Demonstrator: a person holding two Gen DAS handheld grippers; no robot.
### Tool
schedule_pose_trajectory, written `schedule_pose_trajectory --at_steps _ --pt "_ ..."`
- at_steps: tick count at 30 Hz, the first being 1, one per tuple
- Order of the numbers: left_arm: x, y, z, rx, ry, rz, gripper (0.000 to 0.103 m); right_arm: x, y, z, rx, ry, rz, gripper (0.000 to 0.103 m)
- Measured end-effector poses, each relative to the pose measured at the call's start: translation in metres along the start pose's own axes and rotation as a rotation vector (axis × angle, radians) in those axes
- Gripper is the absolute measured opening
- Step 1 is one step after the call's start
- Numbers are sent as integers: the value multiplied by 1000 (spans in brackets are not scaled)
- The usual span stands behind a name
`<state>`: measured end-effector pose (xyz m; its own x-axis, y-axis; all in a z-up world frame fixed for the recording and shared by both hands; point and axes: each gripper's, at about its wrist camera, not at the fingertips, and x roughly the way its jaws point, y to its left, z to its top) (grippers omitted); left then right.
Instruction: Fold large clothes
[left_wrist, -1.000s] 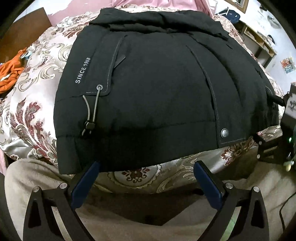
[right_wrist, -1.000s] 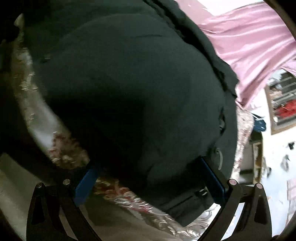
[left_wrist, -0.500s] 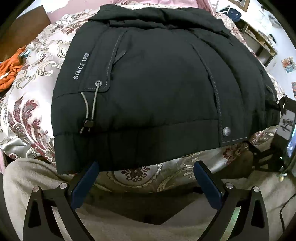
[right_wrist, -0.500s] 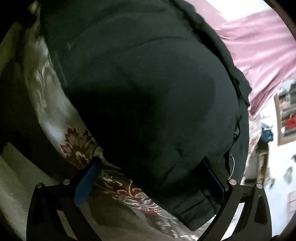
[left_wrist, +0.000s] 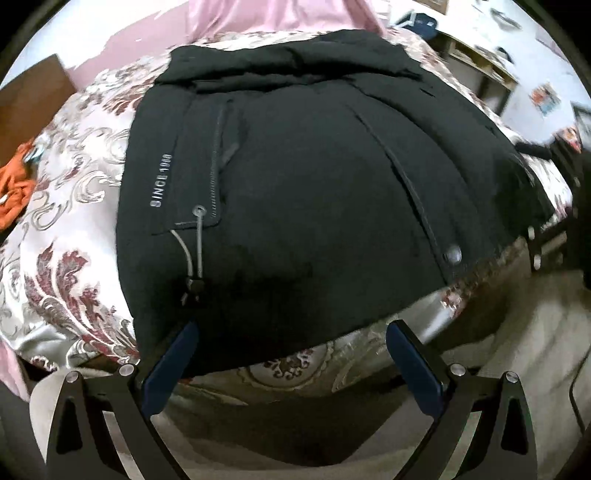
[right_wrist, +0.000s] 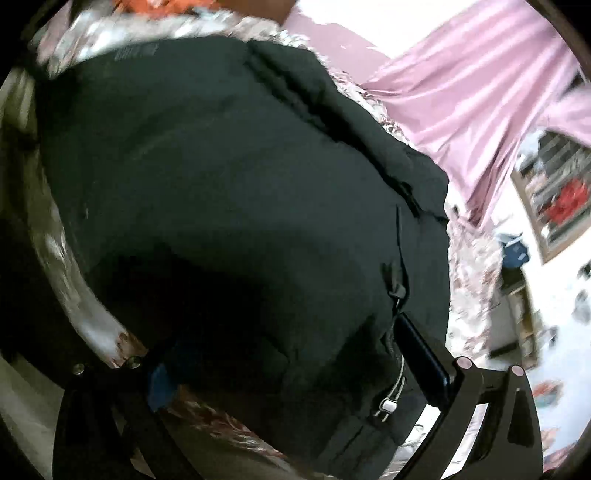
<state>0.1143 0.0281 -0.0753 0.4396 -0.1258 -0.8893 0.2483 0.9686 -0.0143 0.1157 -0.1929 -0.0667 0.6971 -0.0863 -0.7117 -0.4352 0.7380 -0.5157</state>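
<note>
Already folded into a thick, roughly square bundle, the black padded jacket with grey "SINCE 1968" lettering (left_wrist: 295, 192) lies on the bed's floral satin bedspread in cream and maroon (left_wrist: 62, 258), its hem reaching almost to the near edge of the bed. The left gripper (left_wrist: 291, 350) hangs just in front of that hem with its blue-padded jaws spread wide and nothing between them; the left pad overlaps the hem's near-left corner, though contact cannot be confirmed. That position suggests it is lined up to take the hem for another fold, or has simply let go. The right gripper (right_wrist: 284, 354) sits low at the jacket's right side, jaws apart, with the bulging fabric swelling into the gap; I judge it is not clamped, since the pads stand well apart. A grey elastic drawcord with a toggle (left_wrist: 194, 254) dangles loose near the hem and could snag a finger. An orange crumpled garment (left_wrist: 16, 188) lies at the bed's far-left edge, well apart from the jacket. Pink curtains (right_wrist: 476, 110) hang beyond the far edge, and cluttered shelves (left_wrist: 476, 55) stand off the right side.
</note>
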Motion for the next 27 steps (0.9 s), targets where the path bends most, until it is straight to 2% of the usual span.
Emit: schedule_pose_trajectory --at_steps 3,6,10,13,17,21,27 --pt "-1 -3 -5 30 -1 -28 103 -5 -15 4 54 5 60 100" --pt "4 -11 -8 80 5 12 103 -9 -32 8 122 15 135 100" --pt "17 -27 -6 141 33 169 103 -5 -60 25 233 16 241 100" --pt "25 -32 -2 175 28 280 103 2 -75 32 299 -10 285 100" --pt "28 -34 3 197 -19 420 103 -2 -72 33 301 -37 273 100" --pt "26 -25 8 151 -59 518 103 -5 -68 27 294 -27 232 100" --pt "10 -10 15 74 -162 532 103 -2 -63 11 313 9 182 100"
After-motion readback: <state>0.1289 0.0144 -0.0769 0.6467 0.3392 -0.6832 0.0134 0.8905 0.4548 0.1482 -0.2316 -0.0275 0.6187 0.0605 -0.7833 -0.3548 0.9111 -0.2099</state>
